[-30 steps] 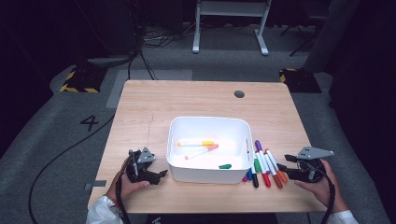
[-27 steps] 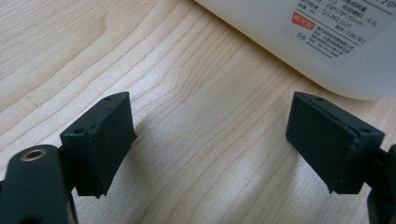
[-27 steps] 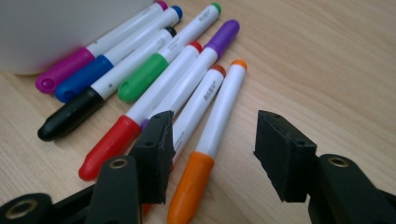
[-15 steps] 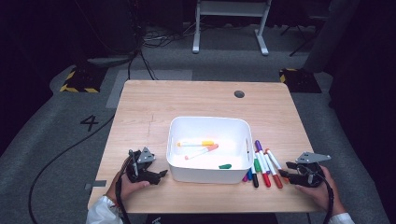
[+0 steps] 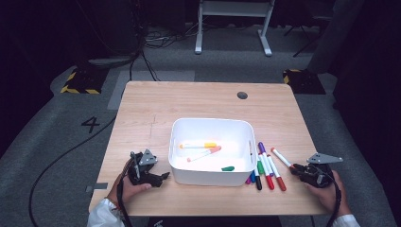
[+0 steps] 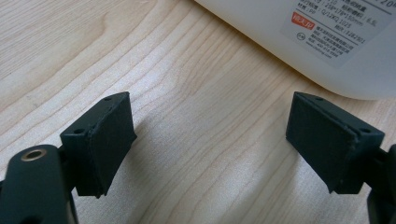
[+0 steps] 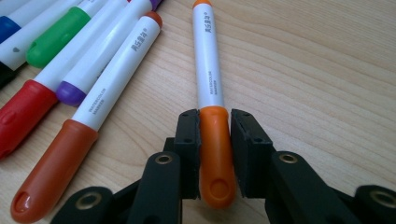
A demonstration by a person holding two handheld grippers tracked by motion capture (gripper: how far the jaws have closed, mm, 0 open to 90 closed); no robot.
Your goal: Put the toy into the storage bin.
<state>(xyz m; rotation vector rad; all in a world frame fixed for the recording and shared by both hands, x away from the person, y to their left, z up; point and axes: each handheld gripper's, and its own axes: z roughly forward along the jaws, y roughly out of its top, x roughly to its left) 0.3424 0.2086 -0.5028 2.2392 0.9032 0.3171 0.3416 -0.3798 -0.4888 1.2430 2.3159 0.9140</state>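
A white marker with an orange cap (image 7: 208,70) lies on the wooden table, a little to the right of a row of markers. My right gripper (image 7: 215,119) has just been closing, and its pads now press on that orange cap. From above, this marker (image 5: 280,157) lies at the right of the row, with the right gripper (image 5: 295,168) at its near end. My left gripper (image 5: 163,176) rests on the table left of the white bin (image 5: 184,127). Its jaws stand open in the left gripper view (image 6: 210,121), with bare wood between them.
Inside the bin lie a yellow-capped marker (image 5: 198,145), an orange one (image 5: 204,153) and a loose green cap (image 5: 228,168). Several coloured markers (image 5: 264,165) lie side by side against the bin's right wall. The bin's labelled wall (image 6: 327,42) is just ahead of the left gripper.
The right gripper has come down and in toward the row of markers, and its jaws have closed on the orange cap. The left hand has kept still.
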